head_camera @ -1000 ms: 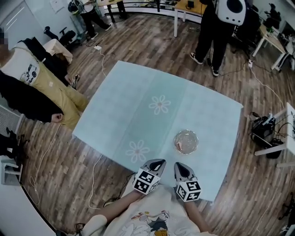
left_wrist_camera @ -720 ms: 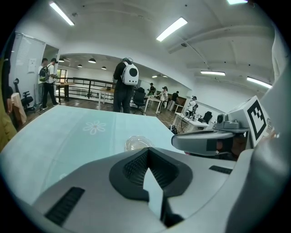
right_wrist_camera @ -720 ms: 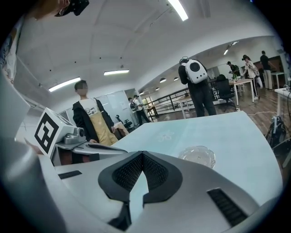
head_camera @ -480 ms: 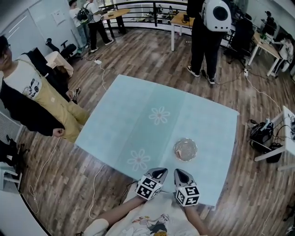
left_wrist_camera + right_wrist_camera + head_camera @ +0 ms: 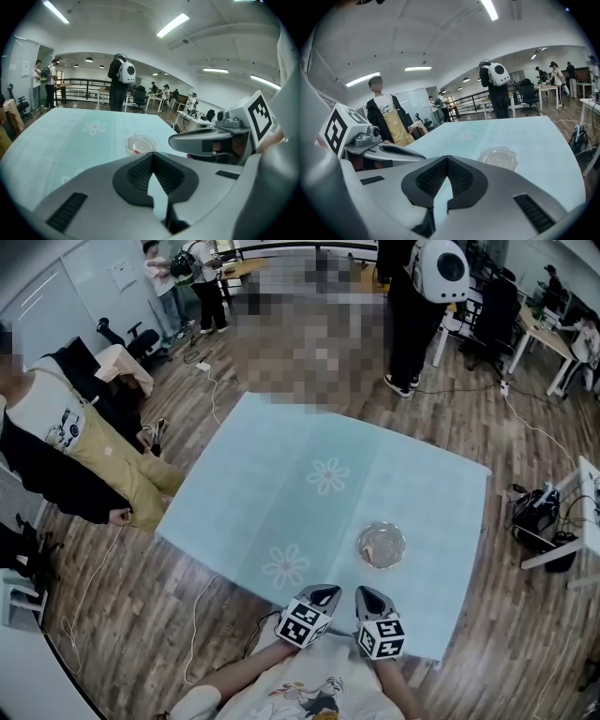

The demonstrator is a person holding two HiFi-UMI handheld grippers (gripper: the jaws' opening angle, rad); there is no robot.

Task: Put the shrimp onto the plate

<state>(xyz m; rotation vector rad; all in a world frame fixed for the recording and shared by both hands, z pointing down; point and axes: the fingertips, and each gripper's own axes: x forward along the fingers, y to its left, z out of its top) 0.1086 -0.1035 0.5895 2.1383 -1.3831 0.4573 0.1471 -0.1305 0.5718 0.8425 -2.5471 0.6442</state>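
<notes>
A clear glass plate [image 5: 381, 545] stands on the pale blue tablecloth [image 5: 309, 474], near its front right. A small pinkish shrimp [image 5: 374, 547] lies inside the plate. The left gripper view shows the plate [image 5: 141, 143] and shrimp [image 5: 137, 151] ahead of the jaws; the right gripper view shows the plate [image 5: 499, 157] too. My left gripper [image 5: 320, 594] and right gripper [image 5: 367, 596] are side by side at the table's near edge, short of the plate. Both are shut and hold nothing. Each shows from its own camera: left gripper [image 5: 153, 159], right gripper [image 5: 446, 161].
A person in yellow trousers [image 5: 80, 442] stands left of the table. Another person with a white backpack [image 5: 427, 287] stands beyond the far edge. Cables [image 5: 206, 362] run over the wooden floor. A white desk with gear [image 5: 562, 521] is on the right.
Both grippers sit slightly lower in the head view, closer to my body. The plate and shrimp have not moved. The head camera shifted a little.
</notes>
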